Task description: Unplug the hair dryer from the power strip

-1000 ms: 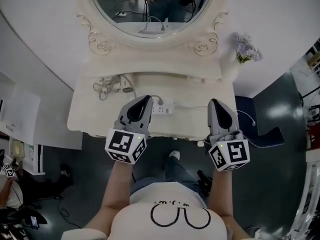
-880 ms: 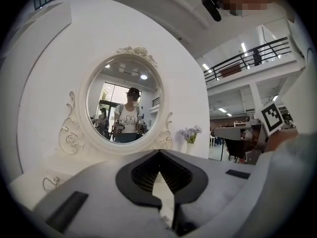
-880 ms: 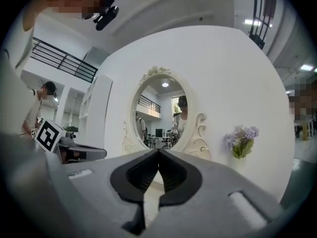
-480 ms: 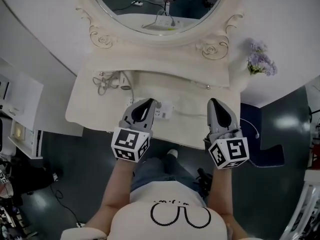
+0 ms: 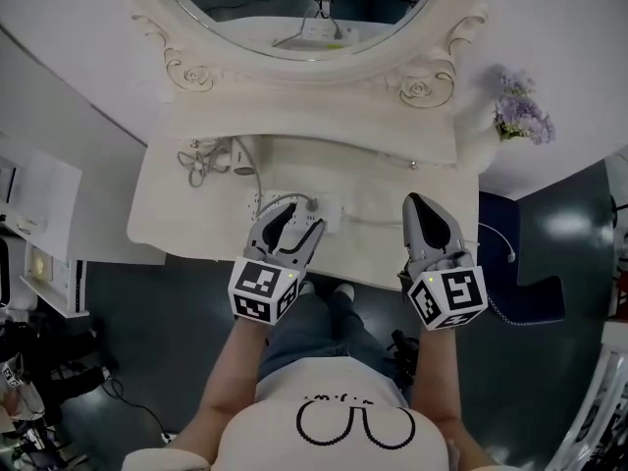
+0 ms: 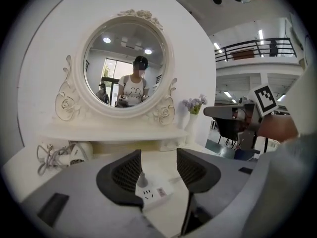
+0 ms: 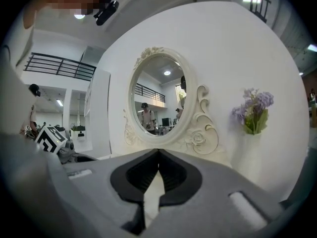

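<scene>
On the cream dressing table (image 5: 167, 219) lies a white power strip (image 6: 154, 194) with a pale plug (image 6: 141, 178) standing in its left end. The white hair dryer (image 5: 241, 155) rests at the back left beside its coiled cord (image 5: 194, 161). My left gripper (image 5: 297, 216) hovers just over the strip. Its jaws have just been opening and stand apart, with the plug and strip seen between them and nothing gripped. My right gripper (image 5: 418, 205) is shut and empty over the table's front right, apart from the strip.
An oval mirror (image 5: 304, 8) in a carved frame stands behind the table, over a narrow shelf. A vase of purple flowers (image 5: 520, 116) sits at the back right. A dark chair (image 5: 520, 283) stands to the right of the table, and the person's legs are below the front edge.
Both grippers have come down and forward over the table. The left gripper's jaws, shut before, now stand apart over the power strip. The right gripper stays shut.
</scene>
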